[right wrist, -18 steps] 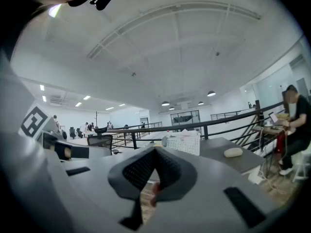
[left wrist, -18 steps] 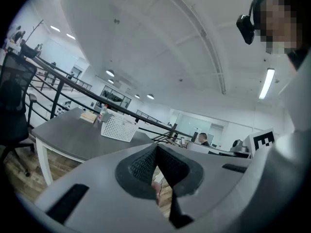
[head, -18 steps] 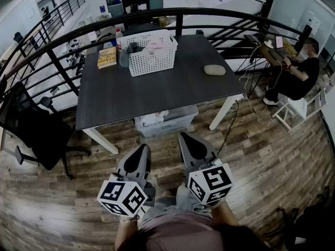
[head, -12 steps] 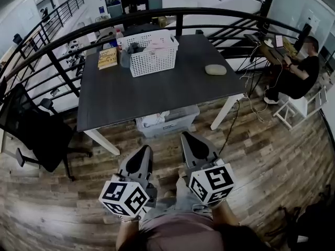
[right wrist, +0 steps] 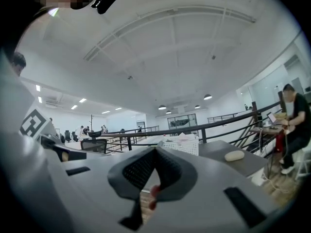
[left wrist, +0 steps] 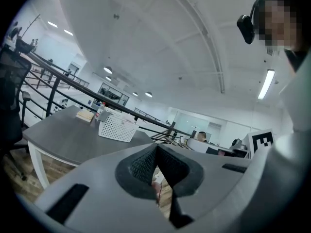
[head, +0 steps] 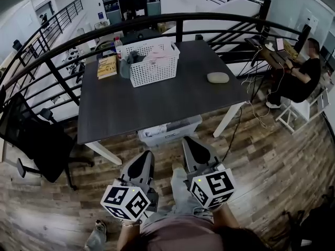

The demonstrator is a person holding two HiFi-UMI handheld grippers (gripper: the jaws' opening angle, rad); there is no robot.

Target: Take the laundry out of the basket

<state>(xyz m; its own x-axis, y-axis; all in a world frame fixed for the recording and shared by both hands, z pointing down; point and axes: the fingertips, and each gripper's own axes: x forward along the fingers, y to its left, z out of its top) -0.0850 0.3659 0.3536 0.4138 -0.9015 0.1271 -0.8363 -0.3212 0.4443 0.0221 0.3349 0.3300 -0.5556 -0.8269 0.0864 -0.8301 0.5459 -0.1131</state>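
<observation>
Laundry (head: 158, 52) is lying heaped in the basket (head: 153, 68) near the far edge of the tabletop (head: 157, 103), toward its far-left corner, with a book (head: 107, 67) just beside it. Both tools are hanging well short of the near edge — the left hand-held gripper (head: 141, 161) and the right hand-held gripper (head: 191, 148) are each showing jaws pressed together on nothing. Trouble I am expecting: jaws arriving unopened would be shoving the light basket toward the far edge; a pinch catching the mesh wall would be lifting basket along with cloth — and a trailing garment could be sweeping the book off.
</observation>
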